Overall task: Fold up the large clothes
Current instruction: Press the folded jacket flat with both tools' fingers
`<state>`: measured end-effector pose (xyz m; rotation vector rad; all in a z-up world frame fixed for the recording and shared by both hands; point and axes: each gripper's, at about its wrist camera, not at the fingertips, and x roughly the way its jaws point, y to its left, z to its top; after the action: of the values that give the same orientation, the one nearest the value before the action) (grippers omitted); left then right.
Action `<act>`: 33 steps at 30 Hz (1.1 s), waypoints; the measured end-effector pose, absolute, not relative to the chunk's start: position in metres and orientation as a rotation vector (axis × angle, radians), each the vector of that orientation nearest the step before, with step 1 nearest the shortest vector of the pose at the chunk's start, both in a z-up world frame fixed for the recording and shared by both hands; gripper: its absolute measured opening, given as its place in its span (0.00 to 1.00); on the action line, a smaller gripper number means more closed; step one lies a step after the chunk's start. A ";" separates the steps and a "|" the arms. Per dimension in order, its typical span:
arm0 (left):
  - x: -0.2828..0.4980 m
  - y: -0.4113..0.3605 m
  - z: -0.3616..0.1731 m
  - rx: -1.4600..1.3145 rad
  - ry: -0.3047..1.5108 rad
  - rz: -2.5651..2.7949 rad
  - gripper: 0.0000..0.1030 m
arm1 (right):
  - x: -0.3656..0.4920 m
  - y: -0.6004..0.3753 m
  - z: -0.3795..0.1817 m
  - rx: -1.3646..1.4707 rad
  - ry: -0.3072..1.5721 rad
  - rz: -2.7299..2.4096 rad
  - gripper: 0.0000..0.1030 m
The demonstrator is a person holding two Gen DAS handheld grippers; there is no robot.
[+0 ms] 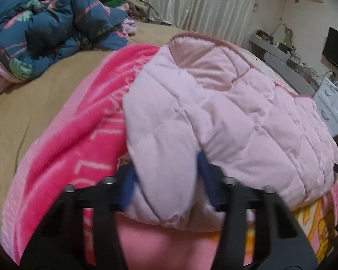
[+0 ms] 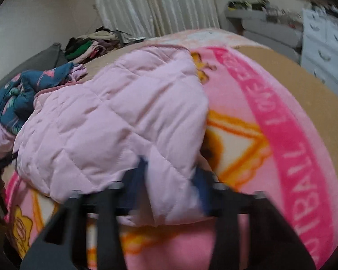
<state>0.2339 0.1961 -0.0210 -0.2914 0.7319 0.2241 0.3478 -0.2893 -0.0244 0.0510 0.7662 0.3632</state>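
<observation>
Pink quilted jacket (image 1: 214, 112) bunched on the pink printed blanket (image 1: 67, 157) across the bed (image 1: 45, 90). Left gripper (image 1: 166, 180) clamped on a padded fold at the near hem; right gripper (image 2: 171, 180) likewise pinching a thick fold (image 2: 169, 191) on its side. Soft, puffy, light, probably slick shell; likely to sag between the two holds. Best taken at the hem corners or seams, deep bite on the padding. Blue floral quilt (image 1: 45, 33) heaped well apart.
</observation>
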 end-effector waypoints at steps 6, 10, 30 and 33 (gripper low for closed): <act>0.260 0.202 0.008 -0.328 0.702 0.268 0.18 | 0.374 -0.276 0.016 0.060 0.718 0.324 0.15; 0.283 0.201 0.012 -0.321 0.721 0.302 0.18 | 0.406 -0.267 0.019 0.052 0.747 0.283 0.14; 0.299 0.196 -0.004 -0.243 0.796 0.363 0.37 | 0.435 -0.269 -0.015 0.076 0.883 0.206 0.41; 0.293 0.193 0.002 -0.238 0.788 0.359 0.49 | 0.423 -0.275 -0.008 0.086 0.865 0.216 0.63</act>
<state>0.2926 0.1934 0.0019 -0.2377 0.7884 0.3588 0.4231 -0.2753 -0.0084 0.0859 0.8648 0.2156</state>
